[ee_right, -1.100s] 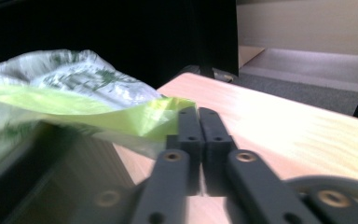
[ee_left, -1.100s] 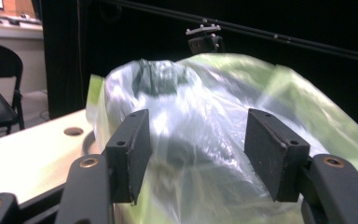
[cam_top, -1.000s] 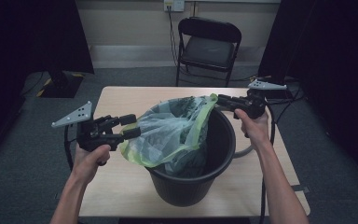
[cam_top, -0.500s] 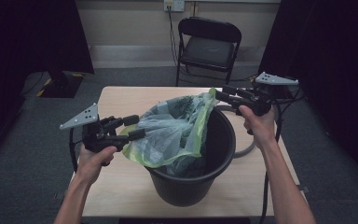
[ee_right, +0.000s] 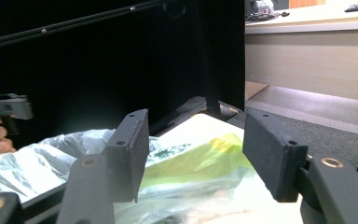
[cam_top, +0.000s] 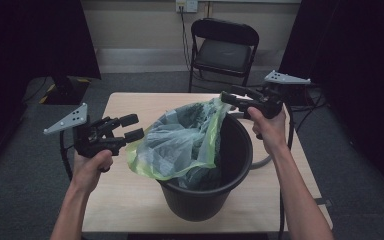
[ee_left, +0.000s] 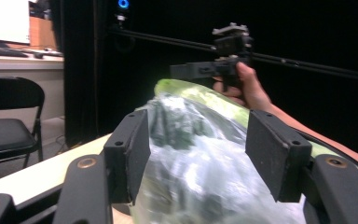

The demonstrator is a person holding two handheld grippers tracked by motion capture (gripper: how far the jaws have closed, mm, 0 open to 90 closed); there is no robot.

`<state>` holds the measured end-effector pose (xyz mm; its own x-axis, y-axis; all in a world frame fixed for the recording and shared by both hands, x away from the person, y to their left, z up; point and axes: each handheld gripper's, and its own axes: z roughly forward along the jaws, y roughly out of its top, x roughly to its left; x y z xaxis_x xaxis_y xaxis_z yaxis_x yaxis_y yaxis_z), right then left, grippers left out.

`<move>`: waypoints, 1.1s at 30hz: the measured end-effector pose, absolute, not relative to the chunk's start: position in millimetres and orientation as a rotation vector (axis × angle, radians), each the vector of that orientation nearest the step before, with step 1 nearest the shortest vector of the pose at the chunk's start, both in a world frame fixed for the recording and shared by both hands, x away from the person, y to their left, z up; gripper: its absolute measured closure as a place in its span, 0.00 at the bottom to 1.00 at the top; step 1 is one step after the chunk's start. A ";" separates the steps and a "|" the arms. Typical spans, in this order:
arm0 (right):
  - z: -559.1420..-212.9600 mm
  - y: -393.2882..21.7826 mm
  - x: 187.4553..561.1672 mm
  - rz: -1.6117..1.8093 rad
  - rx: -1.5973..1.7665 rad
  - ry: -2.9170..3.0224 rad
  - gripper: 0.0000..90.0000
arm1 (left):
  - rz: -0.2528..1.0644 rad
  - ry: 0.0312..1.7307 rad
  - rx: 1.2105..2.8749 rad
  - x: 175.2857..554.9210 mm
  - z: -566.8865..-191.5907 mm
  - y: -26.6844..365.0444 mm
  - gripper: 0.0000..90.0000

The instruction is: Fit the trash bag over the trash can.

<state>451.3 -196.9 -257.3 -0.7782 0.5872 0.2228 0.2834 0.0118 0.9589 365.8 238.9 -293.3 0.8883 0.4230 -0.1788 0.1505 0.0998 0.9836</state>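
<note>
**Two hand-held grippers hover at the rim of a bin with a plastic bag**

A black round bin (cam_top: 207,175) stands on a light wooden table (cam_top: 130,200), toward the table's 6 o'clock edge in the high view. A translucent plastic bag (cam_top: 180,142) with a yellow-green hem bulges out of the bin's mouth and spills over its rim toward 9 o'clock.

The left gripper (cam_top: 132,127), held in the person's left hand (cam_top: 92,165), sits at 9 o'clock of the bin, pointing toward the bag. Its jaws stand spread; in the left gripper view the bag (ee_left: 200,163) lies between and beyond them, and the pads do not press on it.

The right gripper (cam_top: 230,96), held in the right hand (cam_top: 270,127), hangs above the bin's rim at about 1 o'clock, just beside the bag's raised hem. Its jaws have just been opening and are parted; in the right gripper view the bag (ee_right: 191,172) lies below and beyond the jaws, with nothing pinched between them.

A black folding chair (cam_top: 222,47) stands past the table at 12 o'clock.
</note>
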 end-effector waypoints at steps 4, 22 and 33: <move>-257.4 -192.6 452.3 1.815 0.918 2.068 0.44 | 0.186 0.530 1.543 377.2 -308.3 222.1 0.44; -265.1 -170.5 460.7 1.735 0.893 2.248 0.53 | 0.155 0.460 1.531 351.7 -303.7 231.2 0.43; -266.0 -174.3 456.9 1.713 0.812 2.250 1.00 | 0.133 0.527 1.528 369.1 -319.1 216.4 0.41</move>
